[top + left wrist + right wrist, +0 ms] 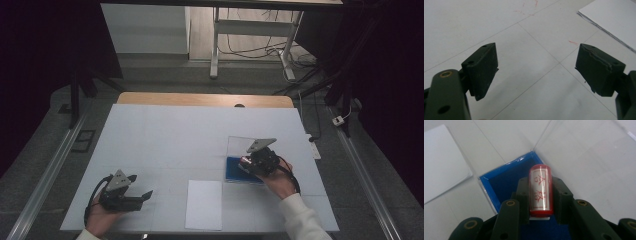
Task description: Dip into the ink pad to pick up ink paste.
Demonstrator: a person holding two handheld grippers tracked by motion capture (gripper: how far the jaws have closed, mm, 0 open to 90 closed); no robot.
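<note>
Item: red stamp (541, 191), clamped between right gripper (540, 195) jaws above open blue case (499, 182); left gripper (536, 70) jaws apart, idle; risk: smooth cylinder may slip, inking paper (444, 162) leftward.

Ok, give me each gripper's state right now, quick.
Left gripper: open, nothing between its jaws, over the bare table.
Right gripper: shut on the red stamp, above the open blue ink pad case.

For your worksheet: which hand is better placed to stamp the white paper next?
Probably the right: the right gripper already clamps the red stamp over the blue ink pad; the left gripper is open, empty.
</note>
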